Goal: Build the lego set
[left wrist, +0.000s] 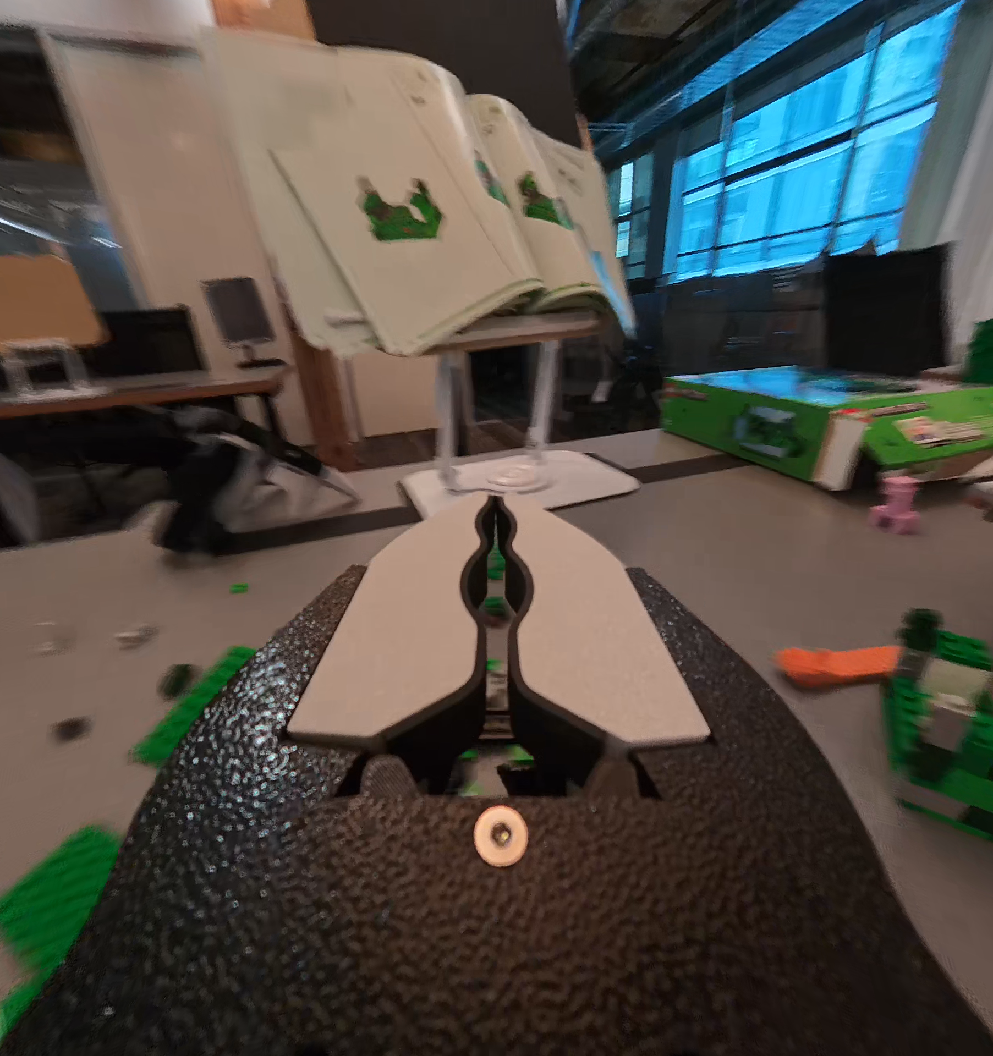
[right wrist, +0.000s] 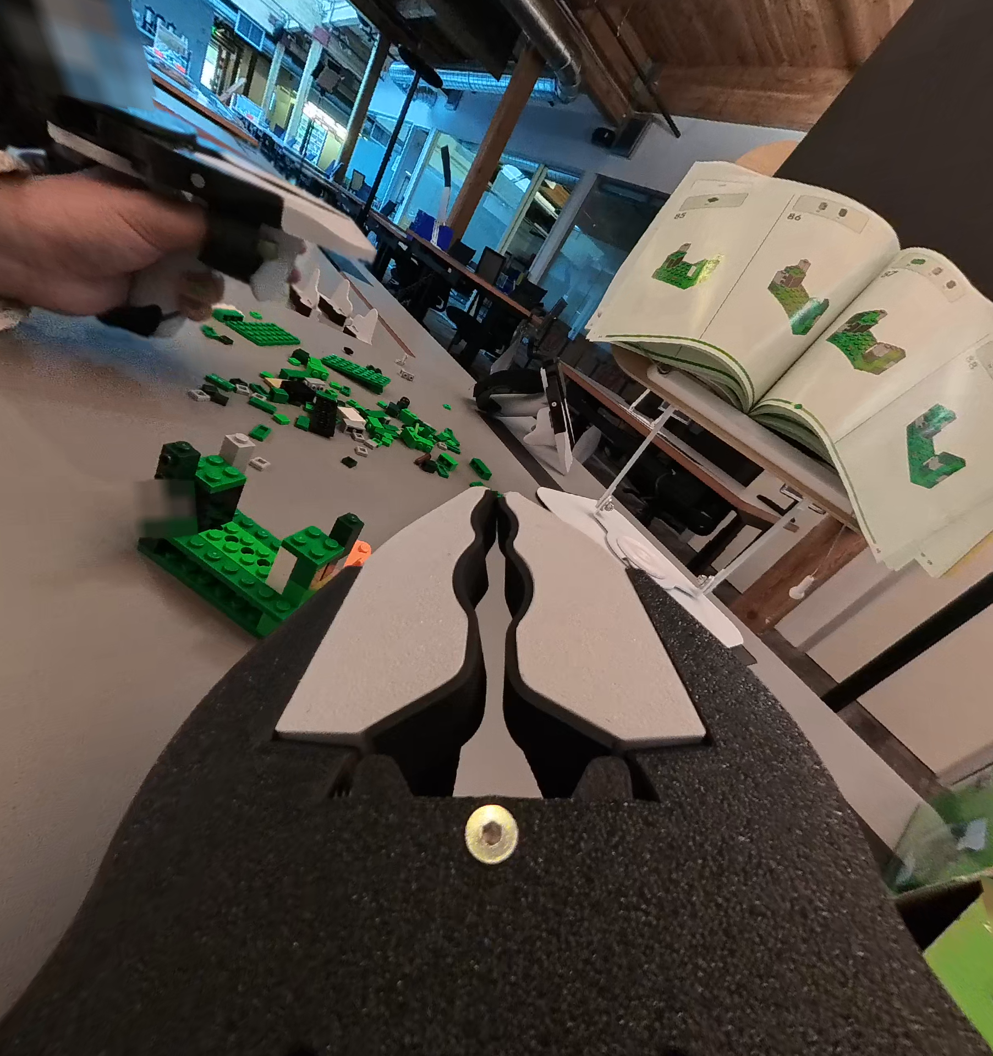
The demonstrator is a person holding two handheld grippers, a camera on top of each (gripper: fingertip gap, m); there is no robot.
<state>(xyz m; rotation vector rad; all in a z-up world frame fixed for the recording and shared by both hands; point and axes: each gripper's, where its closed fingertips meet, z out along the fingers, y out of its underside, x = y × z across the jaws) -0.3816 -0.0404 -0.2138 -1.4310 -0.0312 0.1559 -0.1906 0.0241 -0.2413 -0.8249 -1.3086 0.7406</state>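
Note:
The partly built green lego model stands on the grey table, with an orange piece just behind it. It also shows in the left wrist view, blurred, at the right. A pile of loose green, black and white bricks lies beyond it. My right gripper is shut and empty, hovering to the right of the model. My left gripper is shut, with nothing seen between its tips. It also shows in the right wrist view, held in a hand above the far pile.
An open instruction book rests on a stand with a white base. A green lego box and a pink figure sit at the right. Green plates lie below the left gripper. The table's far edge runs past the stand. The gap from one gripper's tips to the other's is roughly 20 centimetres. The pink figure is closer to my right gripper, around 20 centimetres from its tips; the left tips are 35 centimetres off.

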